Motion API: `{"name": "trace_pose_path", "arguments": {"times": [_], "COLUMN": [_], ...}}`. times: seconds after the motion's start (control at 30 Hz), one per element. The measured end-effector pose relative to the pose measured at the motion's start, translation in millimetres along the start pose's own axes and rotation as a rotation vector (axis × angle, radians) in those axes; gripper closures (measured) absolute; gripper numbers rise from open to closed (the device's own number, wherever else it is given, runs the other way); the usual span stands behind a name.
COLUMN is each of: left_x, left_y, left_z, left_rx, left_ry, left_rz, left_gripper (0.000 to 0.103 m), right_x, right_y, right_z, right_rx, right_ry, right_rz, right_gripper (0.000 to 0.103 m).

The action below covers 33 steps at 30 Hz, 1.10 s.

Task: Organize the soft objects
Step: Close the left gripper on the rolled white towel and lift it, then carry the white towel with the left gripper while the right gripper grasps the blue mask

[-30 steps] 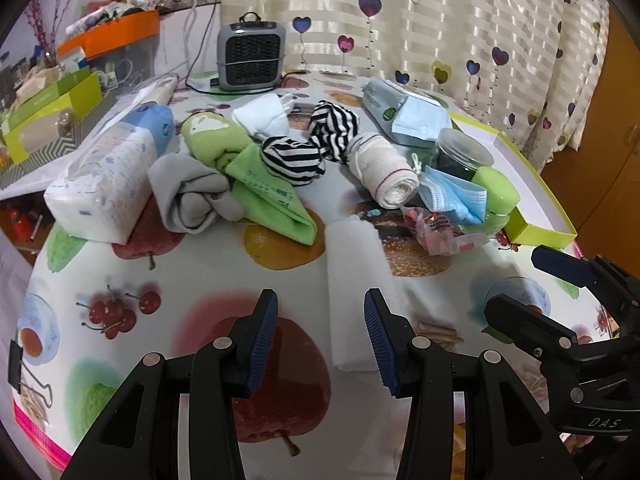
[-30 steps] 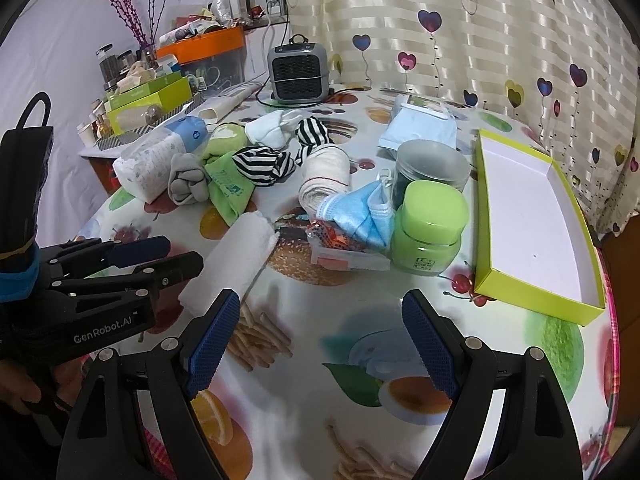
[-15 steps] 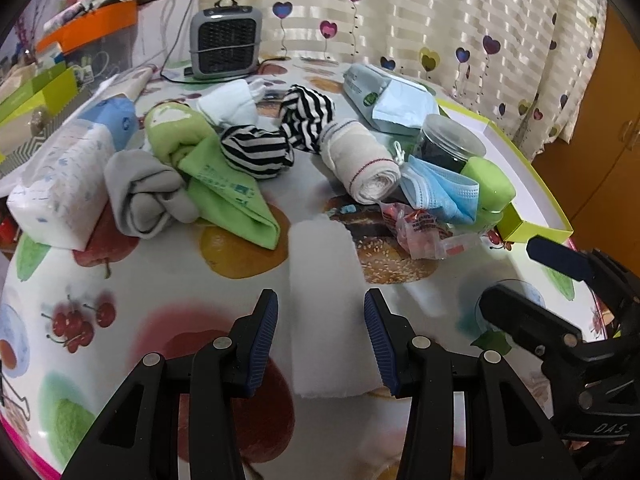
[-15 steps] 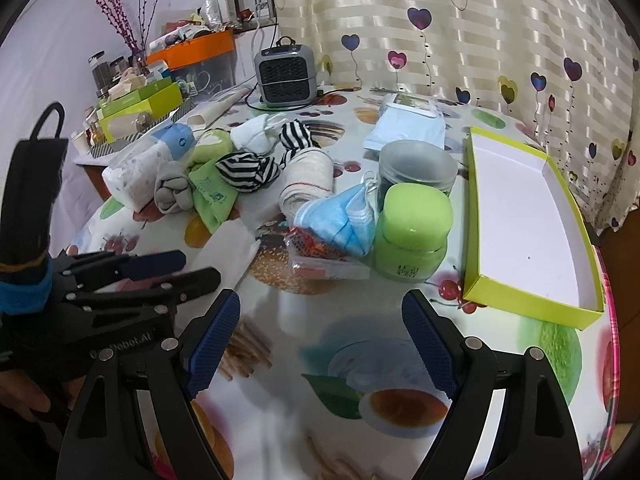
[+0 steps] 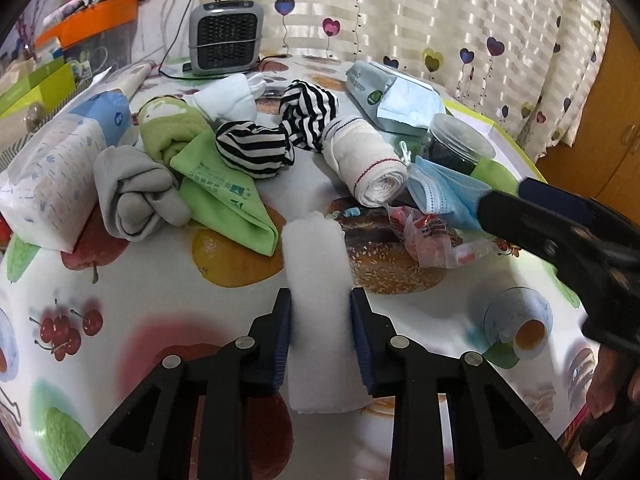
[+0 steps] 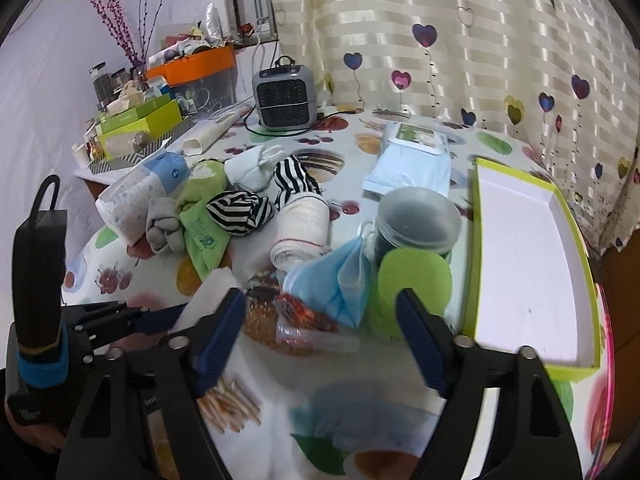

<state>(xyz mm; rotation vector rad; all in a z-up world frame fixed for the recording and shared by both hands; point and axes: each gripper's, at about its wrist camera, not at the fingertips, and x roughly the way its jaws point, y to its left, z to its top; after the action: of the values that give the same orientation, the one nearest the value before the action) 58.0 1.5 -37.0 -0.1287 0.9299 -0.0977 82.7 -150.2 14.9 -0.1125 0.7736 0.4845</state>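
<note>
A white rolled towel (image 5: 316, 264) lies on the fruit-print tablecloth (image 5: 140, 292), and the closing jaws of my left gripper (image 5: 320, 340) have both pads against its sides. Behind it lie a grey sock bundle (image 5: 136, 196), a green cloth (image 5: 224, 196), striped socks (image 5: 256, 148), a cream rolled towel (image 5: 364, 164) and a blue face mask (image 5: 444, 196). My right gripper (image 6: 320, 340) hovers just short of the mask (image 6: 332, 280) and a snack packet (image 6: 300, 320). Its jaws are closing with nothing pressed between them.
A yellow-green box (image 6: 528, 256) with a bare white floor stands at the right. A green-lidded jar (image 6: 412, 276) and a clear jar (image 6: 416, 220) sit beside it. Farther back are a tissue pack (image 5: 52, 168), a wipes pack (image 5: 396, 100) and a grey heater (image 5: 226, 40).
My left gripper slid forward over the white towel's near end and its jaws narrowed onto it. The right gripper moved closer to the mask and jars, jaws narrowing slightly.
</note>
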Motion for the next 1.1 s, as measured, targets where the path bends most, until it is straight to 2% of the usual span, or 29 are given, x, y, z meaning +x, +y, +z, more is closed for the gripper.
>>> {"name": "trace_pose_path", "arguments": {"times": [0.07, 0.43, 0.73, 0.83, 1.1], "left_x": [-1.3, -2.9, -5.9, -6.2, -15.5], "left_y": [1.8, 10.9, 11.1, 10.6, 10.0], "left_z": [-0.1, -1.4, -2.0, -2.3, -4.1], "left_rx": [-0.003, -0.024, -0.02, -0.02, -0.023], "left_ry": [-0.005, -0.006, -0.004, -0.007, -0.027], "left_rz": [-0.002, -0.005, -0.005, -0.004, 0.004], "left_gripper": [0.076, 0.076, 0.076, 0.076, 0.077], "right_x": [4.6, 31.5, 38.7, 35.5, 14.6], "right_y": [3.3, 9.8, 15.9, 17.3, 16.6], "right_z": [1.9, 8.8, 10.4, 11.2, 12.4], "right_rx": [-0.015, -0.073, -0.123, -0.121, -0.097], "right_ry": [0.008, 0.072, 0.108, 0.099, 0.044], "right_rz": [0.001, -0.054, -0.074, -0.061, -0.027], "right_gripper": [0.042, 0.044, 0.074, 0.08, 0.081]}}
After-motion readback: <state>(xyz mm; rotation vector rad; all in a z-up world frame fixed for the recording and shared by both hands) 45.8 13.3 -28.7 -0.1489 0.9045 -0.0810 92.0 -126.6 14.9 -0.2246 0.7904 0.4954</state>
